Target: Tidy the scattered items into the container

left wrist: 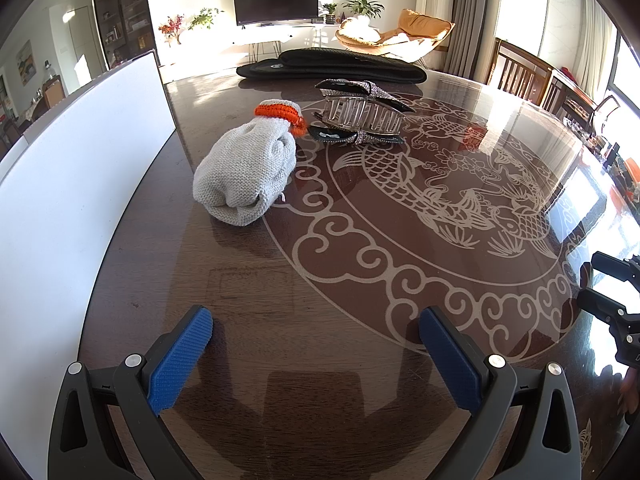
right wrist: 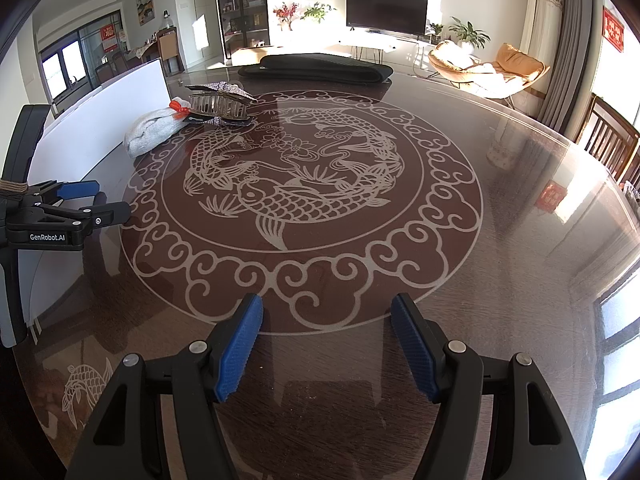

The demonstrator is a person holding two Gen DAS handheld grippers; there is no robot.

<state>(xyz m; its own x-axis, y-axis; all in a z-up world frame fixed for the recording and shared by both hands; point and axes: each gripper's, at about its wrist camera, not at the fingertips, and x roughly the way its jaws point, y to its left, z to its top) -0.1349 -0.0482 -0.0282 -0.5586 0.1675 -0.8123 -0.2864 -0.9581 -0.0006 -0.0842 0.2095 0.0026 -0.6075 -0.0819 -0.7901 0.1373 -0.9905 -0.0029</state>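
Both our left gripper (left wrist: 316, 354) and right gripper (right wrist: 327, 346) gape empty; at eleven o'clock the soft, light grey knitted glove with orange cuff (left wrist: 248, 168) beside the white container wall (left wrist: 80, 184) wants pinching mid-body.

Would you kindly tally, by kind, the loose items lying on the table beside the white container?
Grey knitted gloves, rolled into a bundle with orange cuff: 1
Hair claw clips, clear teeth with rhinestone trim: 1
Black folded mats at the far edge: 1
Total: 3
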